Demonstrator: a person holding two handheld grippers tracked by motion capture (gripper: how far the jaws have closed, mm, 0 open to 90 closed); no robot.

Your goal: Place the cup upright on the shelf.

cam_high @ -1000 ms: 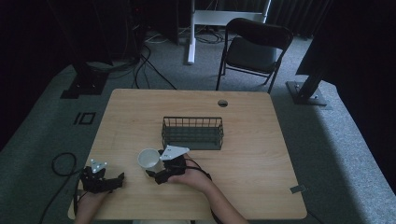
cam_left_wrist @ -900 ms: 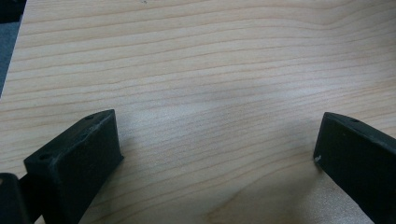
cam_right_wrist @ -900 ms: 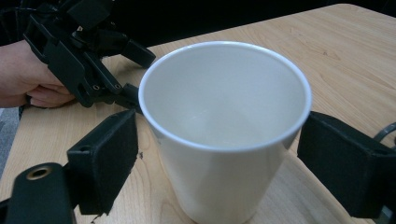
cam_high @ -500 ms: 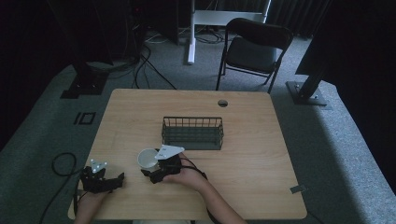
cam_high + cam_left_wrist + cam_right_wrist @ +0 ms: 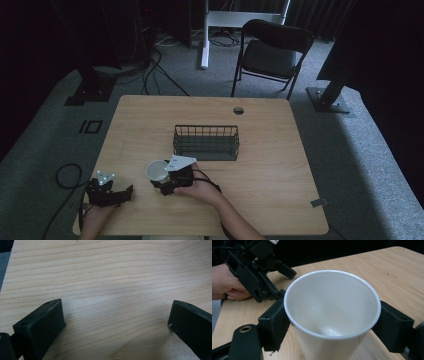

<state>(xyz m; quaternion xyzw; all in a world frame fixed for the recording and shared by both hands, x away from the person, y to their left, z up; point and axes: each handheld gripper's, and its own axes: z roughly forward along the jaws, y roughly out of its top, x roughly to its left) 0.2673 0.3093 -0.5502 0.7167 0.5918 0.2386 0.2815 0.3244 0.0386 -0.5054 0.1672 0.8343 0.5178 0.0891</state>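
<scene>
A white paper cup (image 5: 157, 170) stands upright on the wooden table (image 5: 280, 165), front left of centre. My right gripper (image 5: 161, 179) reaches it from the right, a hand holding it. In the right gripper view both black jaws press the sides of the cup (image 5: 332, 315), whose empty inside faces the camera, so my right gripper (image 5: 332, 323) is shut on it. My left gripper (image 5: 128, 192) rests near the front left corner, jaws pointing right. In the left gripper view it (image 5: 116, 320) stands wide open over bare wood. It also appears as the left gripper (image 5: 259, 272) beyond the cup.
A dark wire basket (image 5: 206, 142) sits at the table's middle, just behind the cup. A cable hole (image 5: 238, 110) marks the far edge. A black chair (image 5: 272, 50) stands beyond the table, and cables trail off the left front corner.
My right gripper has shifted slightly left, closer around the cup. The cup and my left gripper have stayed in place.
</scene>
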